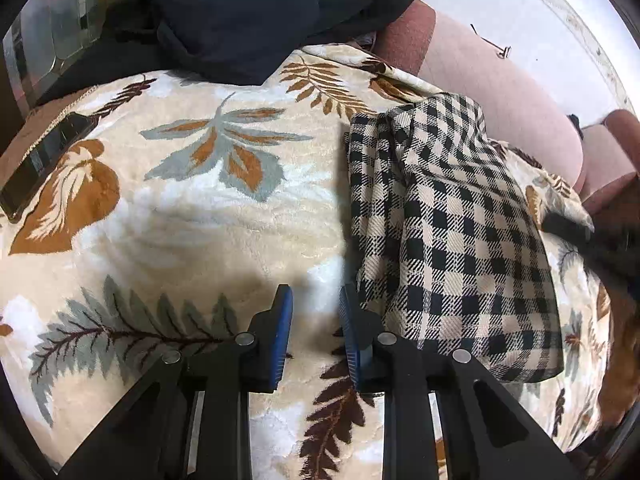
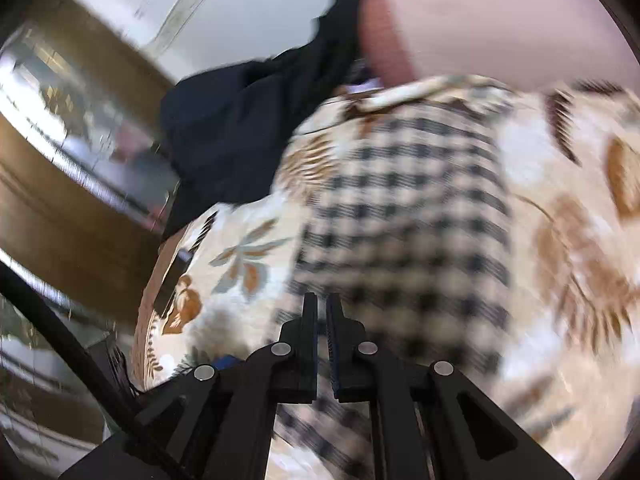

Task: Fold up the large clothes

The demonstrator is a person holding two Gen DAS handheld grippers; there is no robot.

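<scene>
A black-and-cream checked garment (image 1: 448, 216) lies folded into a long strip on a leaf-patterned blanket (image 1: 192, 208). My left gripper (image 1: 314, 300) is open and empty, just left of the garment's near left edge. In the blurred right wrist view the checked garment (image 2: 404, 216) lies ahead on the blanket (image 2: 568, 240). My right gripper (image 2: 322, 308) hovers over its near end with the jaws almost together and nothing seen between them.
A pile of dark clothes (image 1: 240, 20) sits at the blanket's far edge, also in the right wrist view (image 2: 240, 128). A black phone (image 1: 40, 164) lies at the left edge. A pink sofa back (image 1: 500, 92) runs behind. The other gripper's dark body (image 1: 592, 236) shows at the right.
</scene>
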